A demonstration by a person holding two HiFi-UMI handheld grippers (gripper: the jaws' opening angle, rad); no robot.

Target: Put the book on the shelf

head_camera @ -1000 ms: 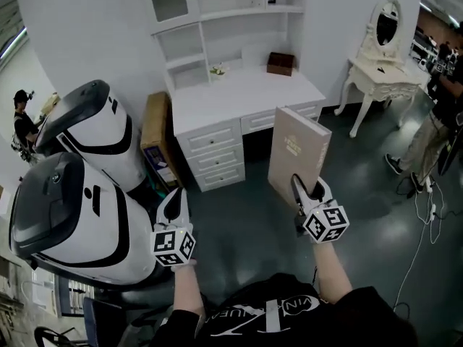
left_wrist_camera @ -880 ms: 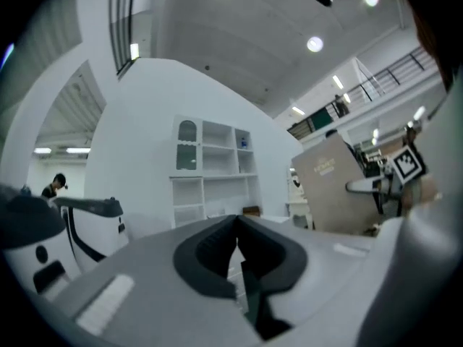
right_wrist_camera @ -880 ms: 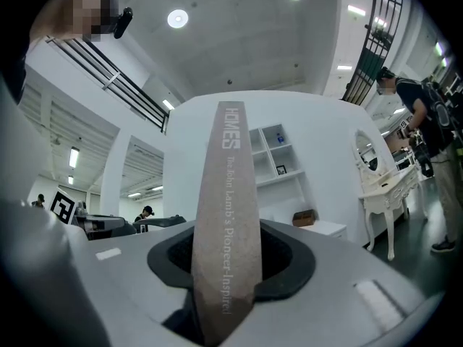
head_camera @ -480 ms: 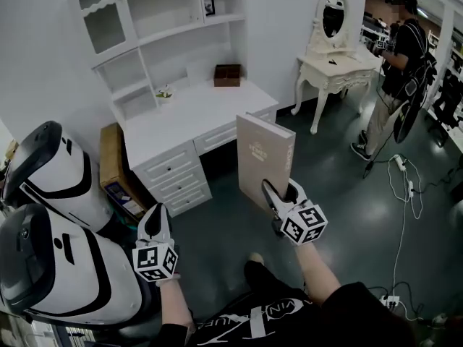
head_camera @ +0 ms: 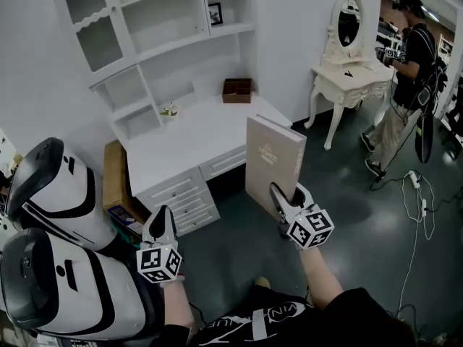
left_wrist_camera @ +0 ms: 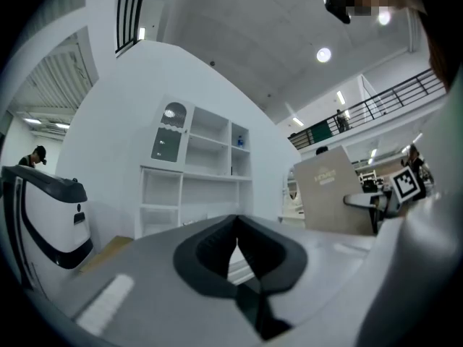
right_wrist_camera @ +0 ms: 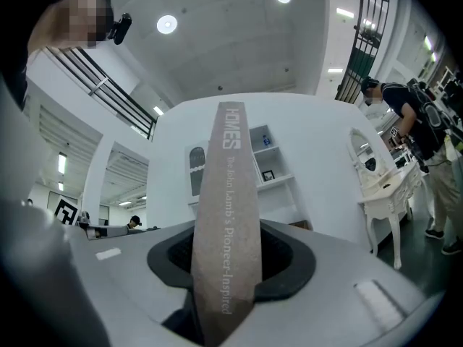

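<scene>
A tall beige hardcover book (head_camera: 271,161) stands upright in my right gripper (head_camera: 286,192), which is shut on its lower edge. In the right gripper view the book's spine (right_wrist_camera: 228,215) fills the gap between the jaws. My left gripper (head_camera: 161,219) is held level at the lower left, its jaws closed together with nothing in them (left_wrist_camera: 237,226). The white shelf unit (head_camera: 166,20) stands on a white desk (head_camera: 195,139) ahead, beyond both grippers. The left gripper view shows the book (left_wrist_camera: 333,190) off to its right and the shelf (left_wrist_camera: 202,165) ahead.
Two large white-and-black machines (head_camera: 65,194) stand at the left, with a cardboard box (head_camera: 116,172) beside the desk. A small brown box (head_camera: 236,90) sits on the desk. A white vanity table with a mirror (head_camera: 347,71) and a person (head_camera: 405,71) are at the right. Cables (head_camera: 419,194) lie on the floor.
Both grippers and the book have moved across the room toward the desk and shelf. The book stays upright in the right gripper. The left jaws stay closed.
</scene>
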